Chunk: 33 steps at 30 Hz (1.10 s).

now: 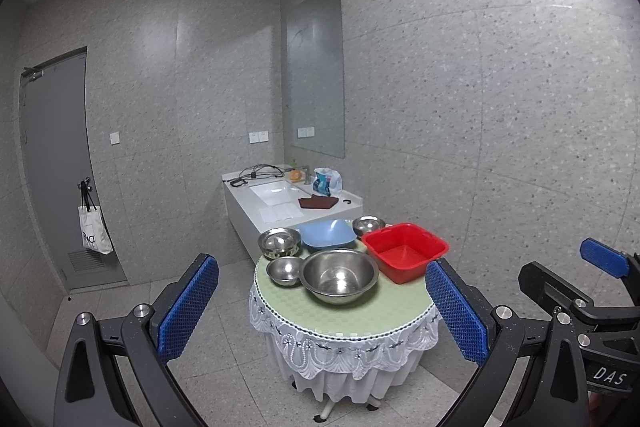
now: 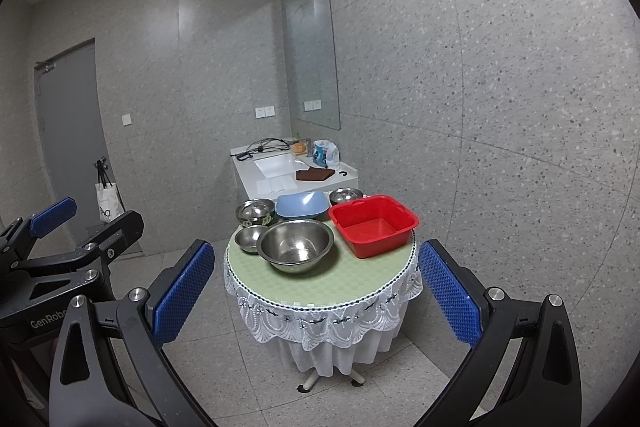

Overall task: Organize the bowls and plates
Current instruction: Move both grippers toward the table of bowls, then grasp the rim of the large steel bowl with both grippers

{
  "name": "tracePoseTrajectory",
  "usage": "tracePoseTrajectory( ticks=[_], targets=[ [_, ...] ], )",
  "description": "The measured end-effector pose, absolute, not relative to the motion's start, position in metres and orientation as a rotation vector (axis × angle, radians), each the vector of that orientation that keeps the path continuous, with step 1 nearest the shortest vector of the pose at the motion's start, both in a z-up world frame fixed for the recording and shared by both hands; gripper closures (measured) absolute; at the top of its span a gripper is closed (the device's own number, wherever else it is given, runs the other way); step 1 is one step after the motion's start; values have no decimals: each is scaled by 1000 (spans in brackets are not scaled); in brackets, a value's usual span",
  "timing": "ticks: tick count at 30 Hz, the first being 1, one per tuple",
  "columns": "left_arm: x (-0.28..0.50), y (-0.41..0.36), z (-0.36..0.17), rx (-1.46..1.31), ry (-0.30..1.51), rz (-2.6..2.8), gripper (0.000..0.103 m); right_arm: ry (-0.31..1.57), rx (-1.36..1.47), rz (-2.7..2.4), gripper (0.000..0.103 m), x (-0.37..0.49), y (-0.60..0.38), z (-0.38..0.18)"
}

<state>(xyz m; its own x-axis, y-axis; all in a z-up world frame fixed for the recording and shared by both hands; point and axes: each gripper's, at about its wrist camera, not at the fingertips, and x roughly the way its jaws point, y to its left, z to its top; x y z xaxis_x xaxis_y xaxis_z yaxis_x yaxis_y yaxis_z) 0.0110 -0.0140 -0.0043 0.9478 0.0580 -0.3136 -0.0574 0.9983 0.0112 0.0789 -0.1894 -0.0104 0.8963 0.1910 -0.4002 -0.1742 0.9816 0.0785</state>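
A small round table [image 1: 360, 315] [image 2: 344, 287] with a green top and white lace skirt carries a large steel bowl [image 1: 339, 275] [image 2: 295, 245], a small steel bowl [image 1: 285, 270] [image 2: 250, 238] to its left, two more steel bowls [image 1: 279, 242] [image 1: 368, 225] at the back, a blue bowl [image 1: 326, 234] [image 2: 300, 205] and a red square basin [image 1: 405, 251] [image 2: 373, 225]. My left gripper [image 1: 322, 311] is open and empty, well short of the table. My right gripper [image 2: 314, 297] is open and empty too.
A white sink counter [image 1: 280, 195] [image 2: 280, 167] stands behind the table with cables, a brown cloth [image 1: 318, 202] and a plastic bag on it. A mirror hangs above. A grey door [image 1: 52, 167] with a tote bag is at the left. The floor is tiled.
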Motion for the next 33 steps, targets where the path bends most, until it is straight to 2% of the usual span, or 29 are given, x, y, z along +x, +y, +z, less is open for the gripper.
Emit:
tracePoseTrajectory(
  ticks=[22, 33],
  targets=[
    [89, -29, -16, -3, 371, 105, 1, 462, 42, 242, 0, 142, -203, -27],
    [193, -19, -32, 24, 467, 83, 1, 527, 88, 199, 0, 208, -214, -56]
  ],
)
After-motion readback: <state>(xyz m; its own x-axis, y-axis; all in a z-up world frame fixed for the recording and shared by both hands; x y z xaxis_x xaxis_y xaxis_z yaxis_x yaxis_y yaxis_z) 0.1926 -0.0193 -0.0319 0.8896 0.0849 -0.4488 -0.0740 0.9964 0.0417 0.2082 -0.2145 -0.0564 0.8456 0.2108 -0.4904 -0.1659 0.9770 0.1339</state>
